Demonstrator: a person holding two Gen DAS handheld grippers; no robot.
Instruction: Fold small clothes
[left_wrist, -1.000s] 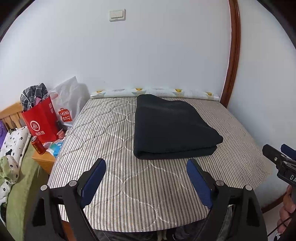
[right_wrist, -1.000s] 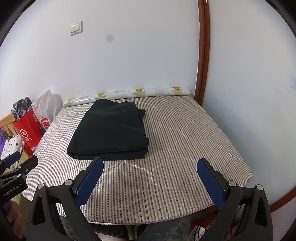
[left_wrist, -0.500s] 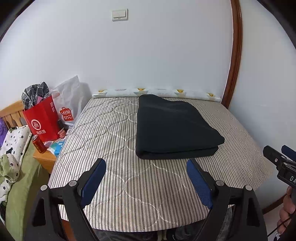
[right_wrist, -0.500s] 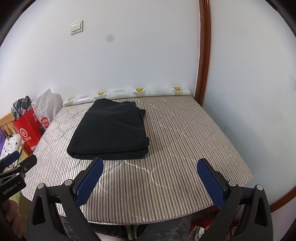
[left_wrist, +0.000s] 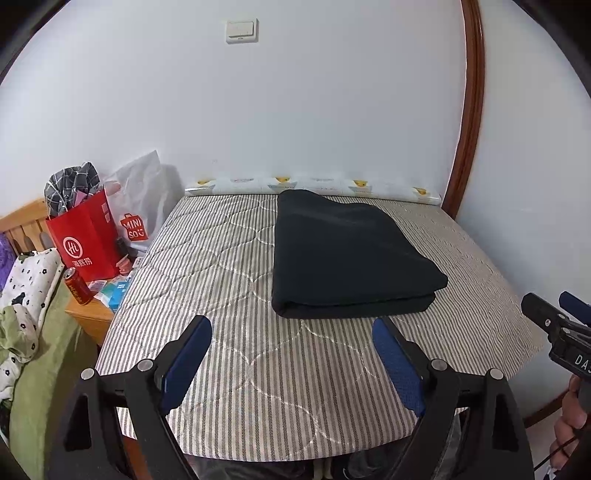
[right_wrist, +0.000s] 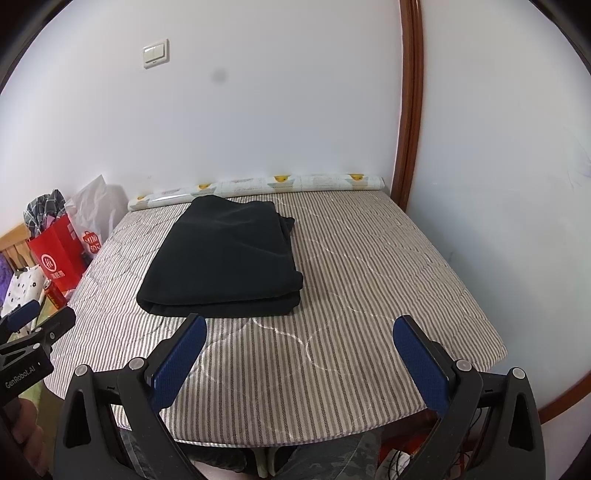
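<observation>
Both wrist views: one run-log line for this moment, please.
black garment folded on mattress | left gripper open | right gripper open

Folded garment (left_wrist: 347, 258), plain black, on a mattress cover (left_wrist: 229, 266) of fine grey-and-white stripes crossed by pale curved quilting lines. Bolster (left_wrist: 332, 183) at the wall: white with yellow motifs. Left gripper (left_wrist: 291, 363) and right gripper (right_wrist: 300, 363): black frames, blue textured pads. Paper bag (left_wrist: 86, 240): red with white logo. Can (left_wrist: 77, 285): red. Wall (left_wrist: 332, 92): white; door trim (left_wrist: 467, 110): reddish brown.
</observation>
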